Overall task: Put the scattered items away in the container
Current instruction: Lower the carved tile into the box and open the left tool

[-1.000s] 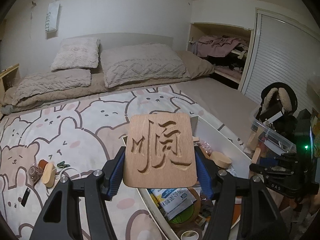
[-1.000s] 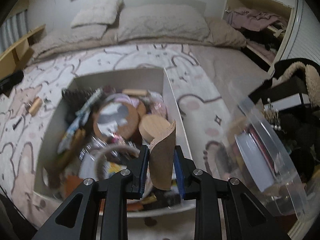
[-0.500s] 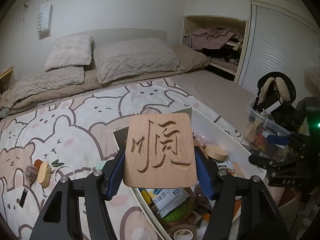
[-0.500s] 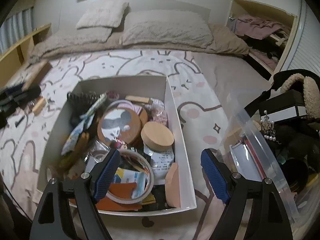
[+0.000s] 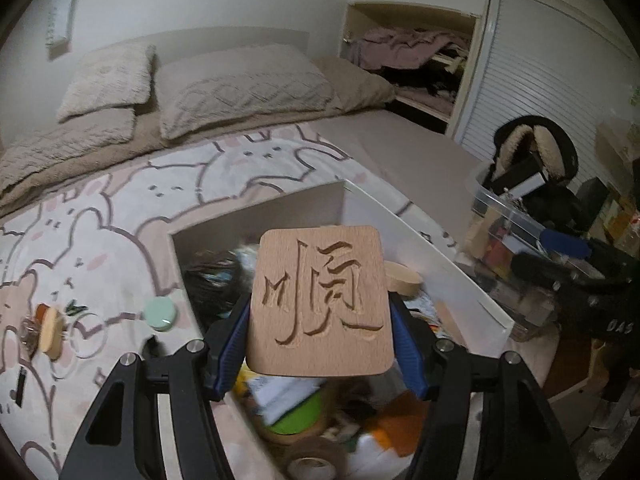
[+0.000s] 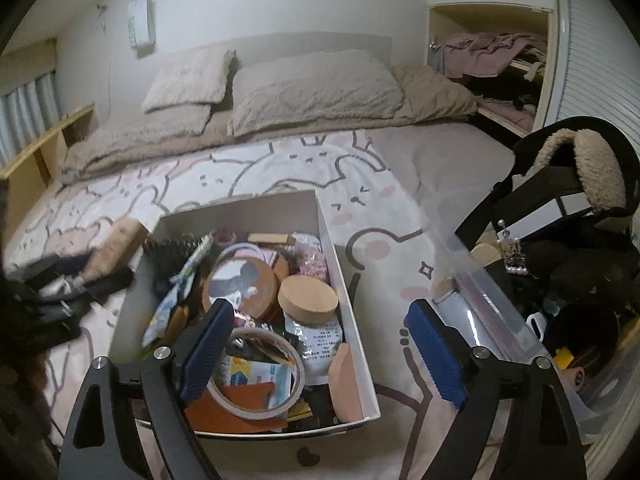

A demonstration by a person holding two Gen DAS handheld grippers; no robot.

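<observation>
- My left gripper (image 5: 320,340) is clamped on a wooden plaque (image 5: 320,304) with a carved character, blue pads pressed to its two side edges, carved face turned to the camera.
- My right gripper (image 6: 320,354) has its fingers spread wide with nothing between them, hanging over the near end of the white box (image 6: 352,320).
- The plaque sits above the white box (image 5: 440,264), over its near half.
- Just below my right fingers, inside the box, lie a tape roll (image 6: 258,372), an orange card (image 6: 236,404) and a printed packet (image 6: 316,338); a thin wooden piece (image 6: 346,376) leans against the right wall.
- Further in are a round wooden lid (image 6: 308,300) and a round mirror (image 6: 240,284), touching each other.
- On the bear-print blanket (image 5: 100,240) left of the box, a mint green round tin (image 5: 160,312) lies just beside it, and a small wooden brush (image 5: 50,330) lies further left.
- Right of the box stands a clear plastic bin (image 6: 492,296).
- Farthest off are the pillows (image 6: 312,84).
</observation>
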